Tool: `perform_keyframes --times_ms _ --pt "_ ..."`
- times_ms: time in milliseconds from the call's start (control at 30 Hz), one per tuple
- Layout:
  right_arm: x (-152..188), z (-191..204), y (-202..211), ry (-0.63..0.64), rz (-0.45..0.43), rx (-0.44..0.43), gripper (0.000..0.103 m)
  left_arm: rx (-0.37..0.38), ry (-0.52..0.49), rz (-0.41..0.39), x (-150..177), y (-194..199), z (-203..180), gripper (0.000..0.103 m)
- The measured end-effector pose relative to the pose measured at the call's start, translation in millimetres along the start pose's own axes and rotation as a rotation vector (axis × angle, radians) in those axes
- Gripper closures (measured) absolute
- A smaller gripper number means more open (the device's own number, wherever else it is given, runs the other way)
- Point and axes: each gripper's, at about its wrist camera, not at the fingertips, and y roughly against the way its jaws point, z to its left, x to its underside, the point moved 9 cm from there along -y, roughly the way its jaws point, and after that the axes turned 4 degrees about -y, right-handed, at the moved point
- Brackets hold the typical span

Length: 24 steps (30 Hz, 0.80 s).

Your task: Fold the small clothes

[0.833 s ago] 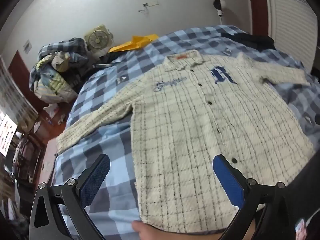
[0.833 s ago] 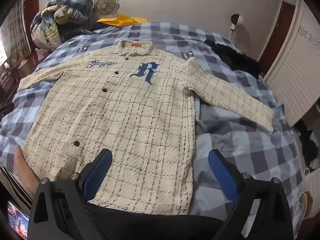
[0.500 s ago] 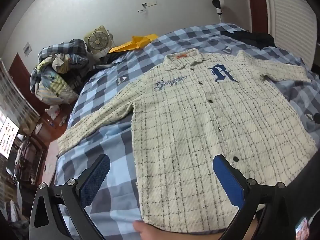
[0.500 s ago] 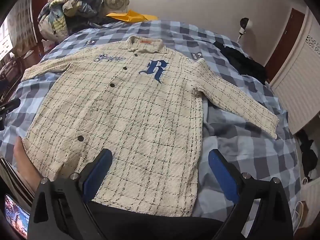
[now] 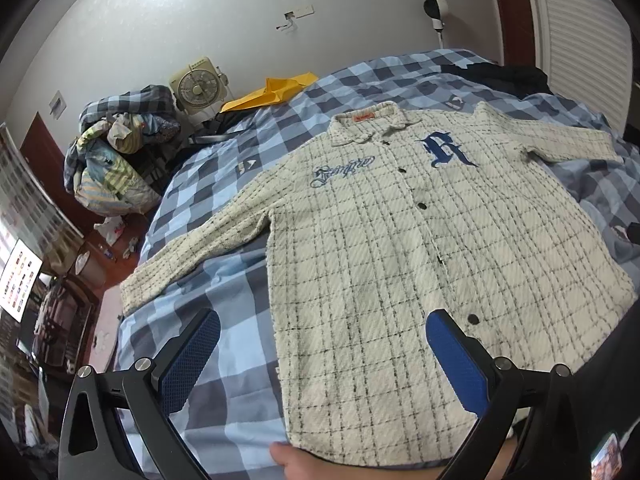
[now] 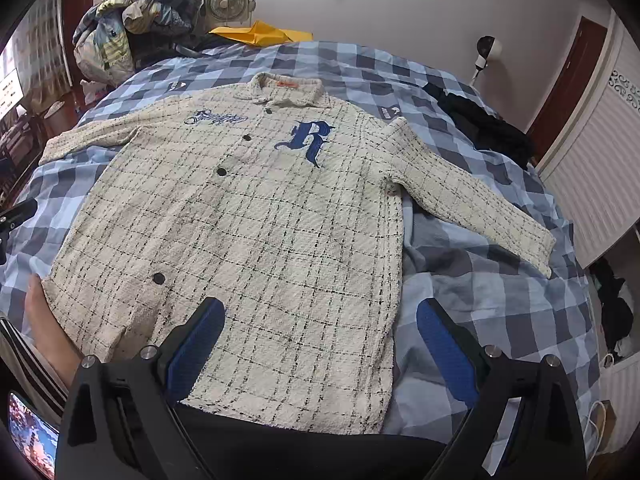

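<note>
Your left hand-held gripper (image 5: 322,354) hangs released above the shirt (image 5: 400,248), its blue pads spread wide: one pad sits over the bed (image 5: 224,288) just off the shirt's side seam, the other over the shirt's front near the lowest button. Your right hand-held gripper (image 6: 320,340) is released too, one pad over the shirt's lower front and the other over the bed just past the shirt's opposite side seam. Neither hand-held gripper grasps anything. That cream plaid shirt lies flat, face up and buttoned on the blue checked bed, collar pointing away from you, hem nearest you, both sleeves stretched out and angled down from the shoulders. A blue letter R (image 6: 306,140) sits on one side of the shirt's chest and blue script (image 6: 216,119) on the other, with an orange label inside the collar. A bare hand (image 5: 292,460) touches the shirt's hem corner on the side of your left hand-held gripper. Beyond the shirt's collar, at the far edge of the bed, you have a yellow envelope (image 6: 260,34), a small fan (image 6: 226,2) and a heap of bedding (image 6: 128,20). Dark clothing (image 6: 480,124) lies on the bed beyond the shirt's right sleeve.
</note>
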Motion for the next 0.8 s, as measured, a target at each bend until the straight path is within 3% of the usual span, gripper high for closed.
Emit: perform_keyframes --times_ms 800 --pt "0.6 -0.4 -0.2 -0.003 -0.001 0.004 0.008 -0.010 -0.009 -0.007 -1.4 1.3 -0.5 0.000"
